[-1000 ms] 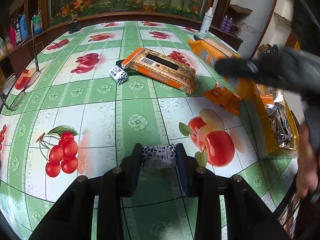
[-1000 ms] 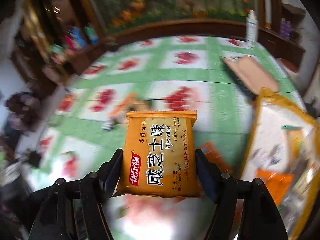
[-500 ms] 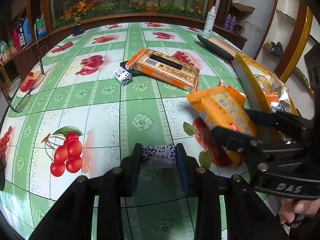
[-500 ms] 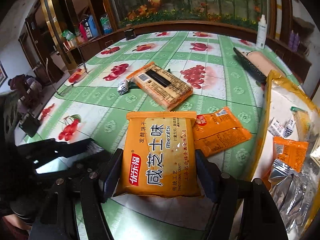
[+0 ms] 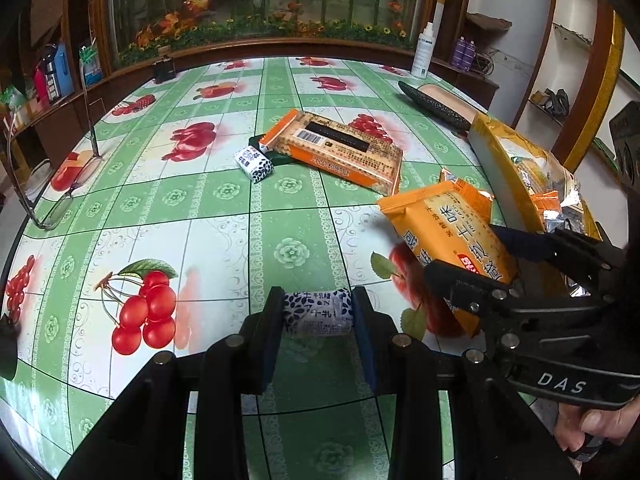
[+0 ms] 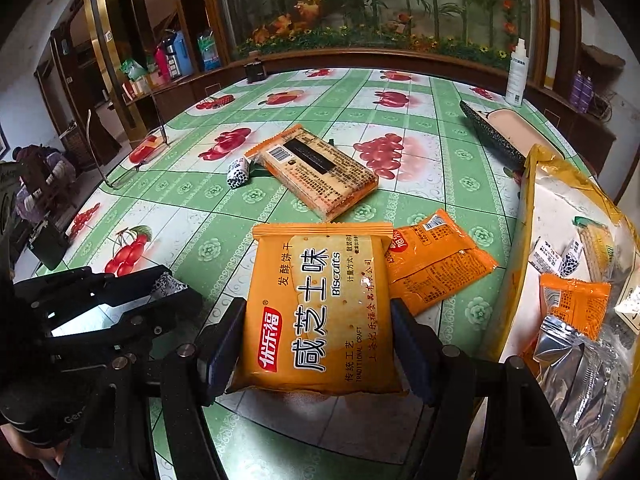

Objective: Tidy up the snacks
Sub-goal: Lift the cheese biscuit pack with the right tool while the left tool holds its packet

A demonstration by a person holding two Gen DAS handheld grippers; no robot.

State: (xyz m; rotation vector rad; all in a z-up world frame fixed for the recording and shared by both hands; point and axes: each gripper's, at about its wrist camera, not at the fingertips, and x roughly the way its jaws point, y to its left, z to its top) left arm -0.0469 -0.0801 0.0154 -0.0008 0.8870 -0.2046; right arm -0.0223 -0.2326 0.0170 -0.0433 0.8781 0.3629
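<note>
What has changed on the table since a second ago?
The right gripper has carried its orange biscuit pack down toward the tablecloth, near the left gripper, jaws clamped on it throughout. The left gripper kept still, holding its small patterned candy. The big cracker pack and the other candy lie unmoved.

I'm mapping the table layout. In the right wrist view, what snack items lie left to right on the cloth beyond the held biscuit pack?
Small blue-patterned candy → long biscuit package → flat orange snack packet → yellow bag.
</note>
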